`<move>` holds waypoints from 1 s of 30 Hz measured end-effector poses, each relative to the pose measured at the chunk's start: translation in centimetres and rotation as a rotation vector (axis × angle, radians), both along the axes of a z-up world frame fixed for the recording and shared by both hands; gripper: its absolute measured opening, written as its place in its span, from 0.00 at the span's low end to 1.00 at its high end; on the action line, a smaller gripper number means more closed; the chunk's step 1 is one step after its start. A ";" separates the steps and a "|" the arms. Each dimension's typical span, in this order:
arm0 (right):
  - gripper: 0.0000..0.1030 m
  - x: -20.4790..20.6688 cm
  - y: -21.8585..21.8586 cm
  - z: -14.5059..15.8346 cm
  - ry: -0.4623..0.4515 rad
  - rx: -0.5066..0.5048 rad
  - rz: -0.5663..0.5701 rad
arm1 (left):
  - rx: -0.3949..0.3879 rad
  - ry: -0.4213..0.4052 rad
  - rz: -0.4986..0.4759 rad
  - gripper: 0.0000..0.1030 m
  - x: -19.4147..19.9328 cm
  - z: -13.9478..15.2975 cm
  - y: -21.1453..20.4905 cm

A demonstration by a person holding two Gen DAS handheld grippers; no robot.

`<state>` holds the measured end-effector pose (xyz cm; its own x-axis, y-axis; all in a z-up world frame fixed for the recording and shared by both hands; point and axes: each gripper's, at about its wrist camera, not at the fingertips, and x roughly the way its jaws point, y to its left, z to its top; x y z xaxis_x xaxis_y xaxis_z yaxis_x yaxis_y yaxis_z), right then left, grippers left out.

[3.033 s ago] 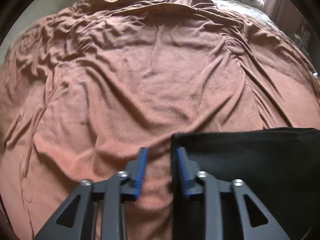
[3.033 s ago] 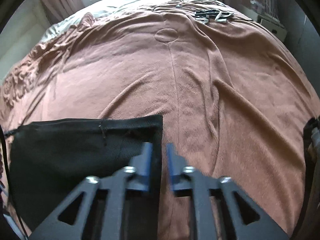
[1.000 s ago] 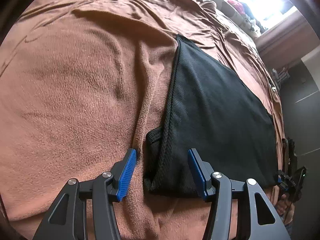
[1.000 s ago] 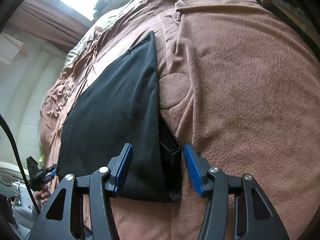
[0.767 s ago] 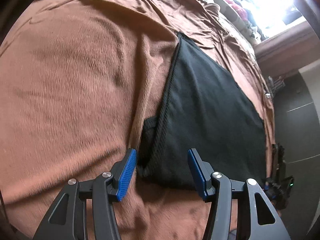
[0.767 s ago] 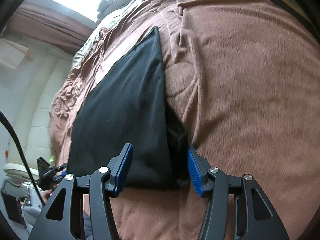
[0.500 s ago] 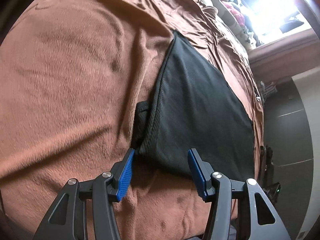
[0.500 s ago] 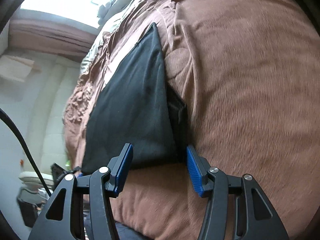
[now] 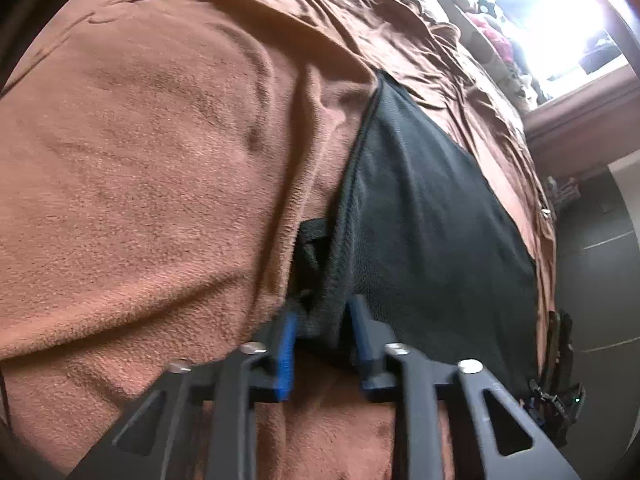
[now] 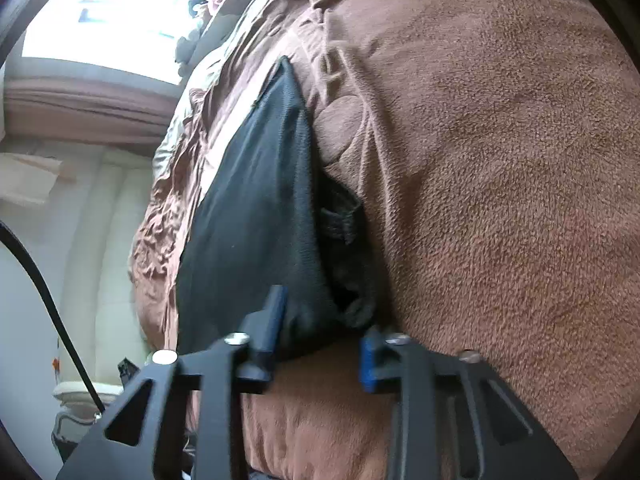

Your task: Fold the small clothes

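Both my grippers, left (image 9: 322,332) and right (image 10: 320,332), are closing on black shorts' (image 9: 420,220) corners; brown blanket (image 9: 140,160) folds hide the hem.

We are seeing the garment (image 9: 420,216) lying on the bed (image 9: 140,140), its near corners sitting between each closing hand-held gripper's jaws.

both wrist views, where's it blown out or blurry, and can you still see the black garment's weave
Left wrist view: window at top right is blown out white; left gripper is motion-smeared, closing on the black garment, whose weave still reads. Right wrist view: glare at top left; right gripper is blurred, closing on the garment corner; brown blanket nap is crisp.
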<state>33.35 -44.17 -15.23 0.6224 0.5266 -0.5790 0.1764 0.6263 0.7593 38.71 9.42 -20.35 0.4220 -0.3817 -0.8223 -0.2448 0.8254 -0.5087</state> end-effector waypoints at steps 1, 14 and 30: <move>0.05 0.0 0.2 0.1 0.003 -0.008 -0.006 | 0.002 -0.002 0.005 0.09 0.0 0.0 0.1; 0.02 -3.7 2.1 3.9 -0.037 -0.102 0.033 | 0.008 -0.081 0.010 0.05 -2.9 3.5 0.6; 0.09 -5.4 2.7 5.3 0.047 -0.260 0.071 | -0.065 -0.032 -0.002 0.13 -5.6 0.4 1.1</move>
